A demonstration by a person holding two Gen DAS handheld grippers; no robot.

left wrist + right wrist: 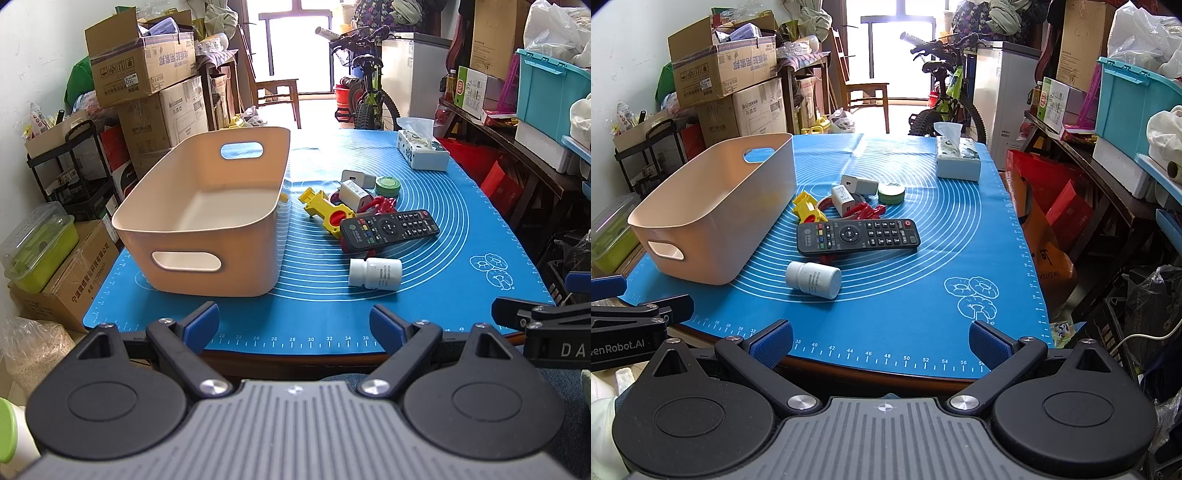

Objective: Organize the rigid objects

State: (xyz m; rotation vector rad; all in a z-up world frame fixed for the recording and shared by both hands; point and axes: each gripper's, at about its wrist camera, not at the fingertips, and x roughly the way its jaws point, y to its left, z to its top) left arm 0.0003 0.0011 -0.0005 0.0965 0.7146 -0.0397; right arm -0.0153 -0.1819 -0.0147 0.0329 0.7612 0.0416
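Note:
An empty beige bin stands on the left of the blue mat. Right of it lie a black remote, a white pill bottle on its side, a yellow toy, two white chargers, a green round tin and red pieces. My left gripper and right gripper are open and empty, at the table's near edge.
A tissue box stands at the mat's far right. Cardboard boxes stack on the left, a bicycle and chair behind, shelves with a teal crate on the right.

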